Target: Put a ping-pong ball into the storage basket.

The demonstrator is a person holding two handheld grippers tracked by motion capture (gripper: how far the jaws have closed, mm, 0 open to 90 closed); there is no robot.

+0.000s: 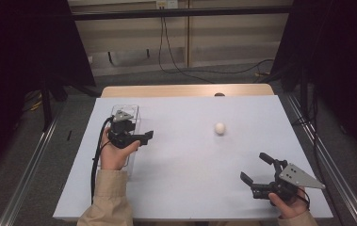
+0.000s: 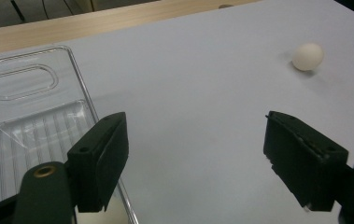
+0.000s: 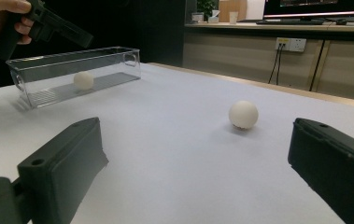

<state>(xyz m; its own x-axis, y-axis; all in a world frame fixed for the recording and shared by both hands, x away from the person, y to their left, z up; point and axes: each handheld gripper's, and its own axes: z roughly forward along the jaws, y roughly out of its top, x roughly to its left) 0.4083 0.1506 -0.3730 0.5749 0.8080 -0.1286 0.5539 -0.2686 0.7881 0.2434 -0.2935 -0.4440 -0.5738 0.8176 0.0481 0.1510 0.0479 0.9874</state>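
From above the near edge we look forward and down on the whole desk [image 1: 190, 188]. Our left gripper view sits low and close, facing across the white surface toward the ball [image 2: 307, 56] at two o'clock, the clear box [image 2: 34, 126] at nine. Our right gripper view skims lower, perhaps just above the surface. All three share that ball [image 1: 220, 128] [image 3: 243, 114].

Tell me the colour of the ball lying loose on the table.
Off-white ball, best seen in the right gripper view.
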